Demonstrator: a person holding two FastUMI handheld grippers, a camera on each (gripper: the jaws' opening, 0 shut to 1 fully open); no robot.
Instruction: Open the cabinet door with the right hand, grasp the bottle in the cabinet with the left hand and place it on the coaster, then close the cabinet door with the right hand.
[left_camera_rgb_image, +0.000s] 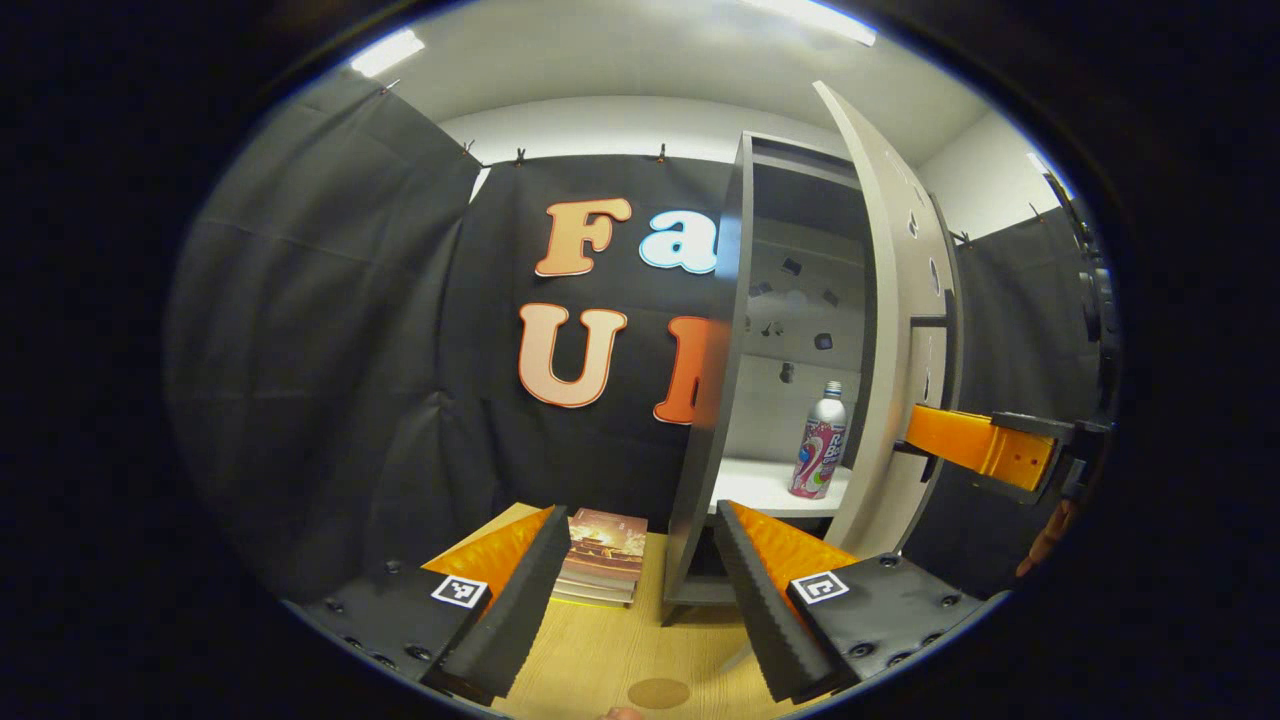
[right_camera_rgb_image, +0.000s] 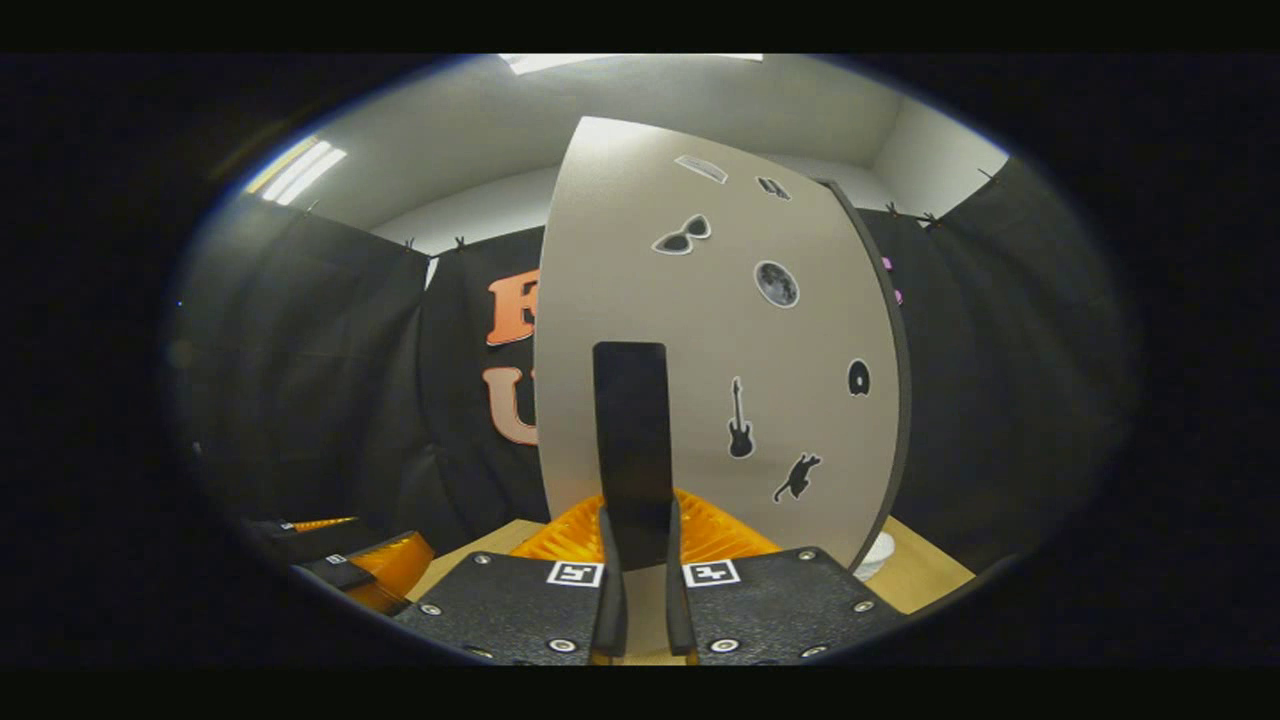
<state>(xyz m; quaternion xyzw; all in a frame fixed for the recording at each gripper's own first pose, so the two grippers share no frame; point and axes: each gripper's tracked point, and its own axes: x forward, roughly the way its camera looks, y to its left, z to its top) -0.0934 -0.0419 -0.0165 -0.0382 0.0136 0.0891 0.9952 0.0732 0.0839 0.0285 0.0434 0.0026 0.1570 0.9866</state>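
Bottle (left_camera_rgb_image: 821, 441) standing upright on the white shelf (left_camera_rgb_image: 765, 487) inside the cabinet (left_camera_rgb_image: 722, 380), door (left_camera_rgb_image: 893, 330) swung wide. Left gripper view: left gripper (left_camera_rgb_image: 640, 590) hovering before the cabinet, fingers spread wide, gripping nothing. Coaster (left_camera_rgb_image: 658, 692) lying on the table (left_camera_rgb_image: 600, 650) nearer than the cabinet; books (left_camera_rgb_image: 603, 568) left of it. Right gripper (left_camera_rgb_image: 985, 447) reaching at the door's outer side.

Right gripper view: right gripper (right_camera_rgb_image: 637, 560) pinching the door's handle (right_camera_rgb_image: 631, 440), both fingers pressing it.

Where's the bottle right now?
In the left gripper view, the bottle stands upright on the white cabinet shelf, right of centre, just inside the open door.
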